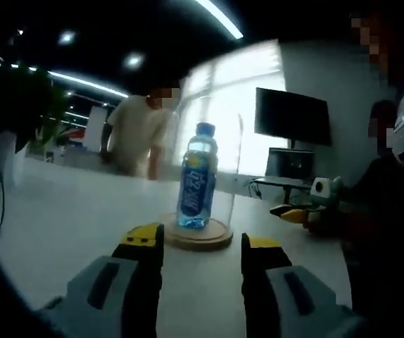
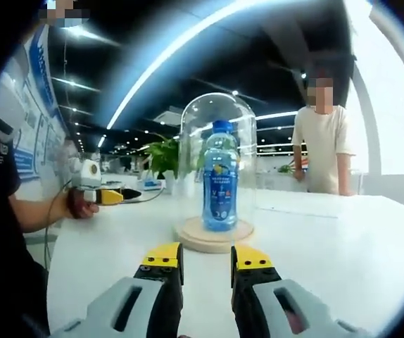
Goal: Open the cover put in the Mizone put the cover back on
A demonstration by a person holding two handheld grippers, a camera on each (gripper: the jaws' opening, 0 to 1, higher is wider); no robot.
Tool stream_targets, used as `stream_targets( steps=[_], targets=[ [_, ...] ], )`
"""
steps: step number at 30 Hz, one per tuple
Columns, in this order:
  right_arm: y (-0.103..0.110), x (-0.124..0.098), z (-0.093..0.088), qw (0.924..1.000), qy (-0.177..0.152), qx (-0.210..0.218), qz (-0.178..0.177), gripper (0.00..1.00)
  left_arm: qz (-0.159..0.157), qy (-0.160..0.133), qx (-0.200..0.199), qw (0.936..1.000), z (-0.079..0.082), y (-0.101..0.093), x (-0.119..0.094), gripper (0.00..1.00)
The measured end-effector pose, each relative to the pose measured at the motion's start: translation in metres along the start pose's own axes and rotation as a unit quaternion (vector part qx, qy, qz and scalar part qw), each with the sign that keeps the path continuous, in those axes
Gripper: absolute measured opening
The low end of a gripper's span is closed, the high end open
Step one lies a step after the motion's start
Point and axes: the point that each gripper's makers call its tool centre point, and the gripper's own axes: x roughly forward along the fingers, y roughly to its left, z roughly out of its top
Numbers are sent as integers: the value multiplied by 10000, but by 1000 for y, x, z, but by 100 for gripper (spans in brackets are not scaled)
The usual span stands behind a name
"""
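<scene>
One blue Mizone bottle point(image 2: 220, 176) upright under clear cover point(image 2: 217, 165).

Dim room; window point(image 1: 223, 105) glare; soft, edge-warped views

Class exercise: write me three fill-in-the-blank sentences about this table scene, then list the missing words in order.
1. The blue bottle stands on a round ____ base.
2. A clear ____ dome covers the bottle.
3. The right tongs and left tongs hold ____.

Missing words: wooden; glass; nothing
</scene>
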Motion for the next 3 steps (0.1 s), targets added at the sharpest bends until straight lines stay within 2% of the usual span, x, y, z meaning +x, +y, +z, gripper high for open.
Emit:
stream_targets(
  steps=[3],
  targets=[
    [1,0,0,10000,2,-14,11,20,1,4,1,10000,0,0,0,35]
  ],
)
